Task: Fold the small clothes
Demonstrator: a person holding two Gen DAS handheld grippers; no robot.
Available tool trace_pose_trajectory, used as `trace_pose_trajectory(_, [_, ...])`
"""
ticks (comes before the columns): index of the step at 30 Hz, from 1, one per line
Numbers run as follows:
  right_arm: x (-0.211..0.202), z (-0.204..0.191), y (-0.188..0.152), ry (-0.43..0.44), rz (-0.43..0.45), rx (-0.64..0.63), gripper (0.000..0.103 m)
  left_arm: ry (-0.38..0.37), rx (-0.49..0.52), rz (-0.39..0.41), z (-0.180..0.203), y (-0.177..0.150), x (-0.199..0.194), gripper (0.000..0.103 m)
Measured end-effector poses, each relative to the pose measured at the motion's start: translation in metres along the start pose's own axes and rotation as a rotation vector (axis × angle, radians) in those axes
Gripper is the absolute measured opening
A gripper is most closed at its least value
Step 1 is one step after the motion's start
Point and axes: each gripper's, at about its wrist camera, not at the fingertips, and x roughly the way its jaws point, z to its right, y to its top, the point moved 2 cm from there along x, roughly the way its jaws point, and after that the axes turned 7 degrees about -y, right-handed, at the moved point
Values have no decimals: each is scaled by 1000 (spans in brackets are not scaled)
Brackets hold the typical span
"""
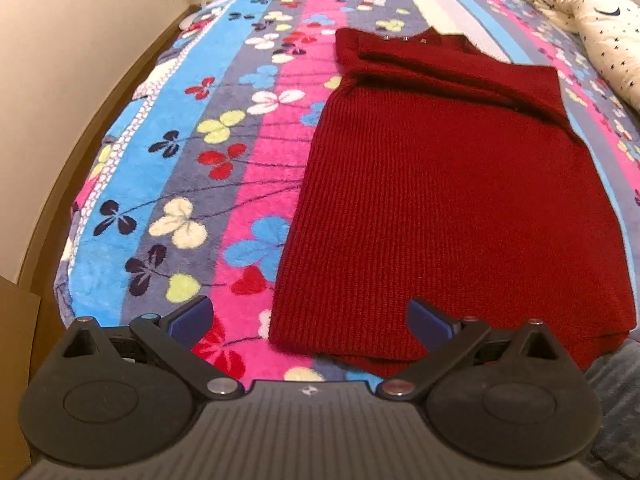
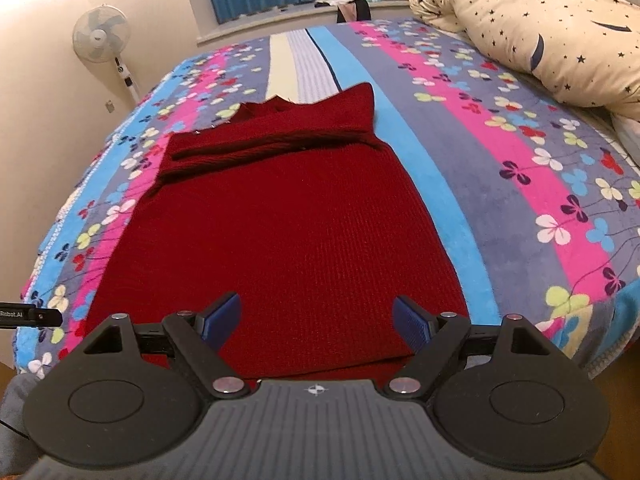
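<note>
- Covering the whole bed [image 2: 500, 168], a plush striped clover blanket gives a soft, grippy base; risk: a low pinch catches blanket pile along with the knit, so the fold drags the cover up.
- Lying rumpled at the far right of the bed, a star-print duvet [image 2: 540, 32] is well apart from the work; low risk unless a fold is thrown wide.
- Red knit sweater [image 2: 280, 216] lies flat mid-bed, hem toward the cameras, sleeves already laid across the chest; risk: lifting the hem unevenly lets the folded sleeves slide off, undoing the tuck.
- Knit looks thick and stretchy; judged likely to sag between two grasp points and fold skewed.
- Left tongs [image 1: 310, 322] stand wide and empty, above the sweater's near left corner; half the gap is over blanket, so a closing bite may miss the edge.
- Right tongs [image 2: 318, 320] stand wide and empty, above the hem's middle-right; a bite there may grab only the top layer.
</note>
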Motion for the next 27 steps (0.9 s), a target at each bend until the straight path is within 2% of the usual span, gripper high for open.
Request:
trace_pose_trajectory(4, [34, 11, 4, -8, -56, -12, 85, 0, 0, -36, -6, 8, 30, 103])
trace_pose_trajectory(6, [62, 23, 8, -52, -112, 0, 85, -8, 2, -43, -12, 13, 47, 103])
trace_pose_trajectory(10, [110, 55, 18, -90, -184, 81, 85, 38, -1, -60, -26, 25, 79, 103])
trace_pose_trajectory(14, [145, 85, 30, -115, -215, 136, 85, 5, -7, -86, -38, 37, 106, 103])
trace_pose_trajectory(18, [173, 102, 35, -136, -239, 114, 85, 1, 16, -155, -37, 39, 136, 103])
trace_pose_trajectory(20, [187, 109, 33, -146, -253, 98, 85, -31, -3, -160, -38, 38, 144, 103])
trace_pose_trajectory(23, [205, 120, 29, -128, -290, 105, 88, -47, -12, -152, -40, 38, 146, 103])
trace_pose_trajectory(25, [213, 125, 23, -77, -328, 140, 92, -56, -11, -163, -40, 38, 145, 103])
trace_pose_trajectory(27, [213, 126, 20, -24, -336, 147, 93, -98, -33, -194, -40, 38, 143, 103])
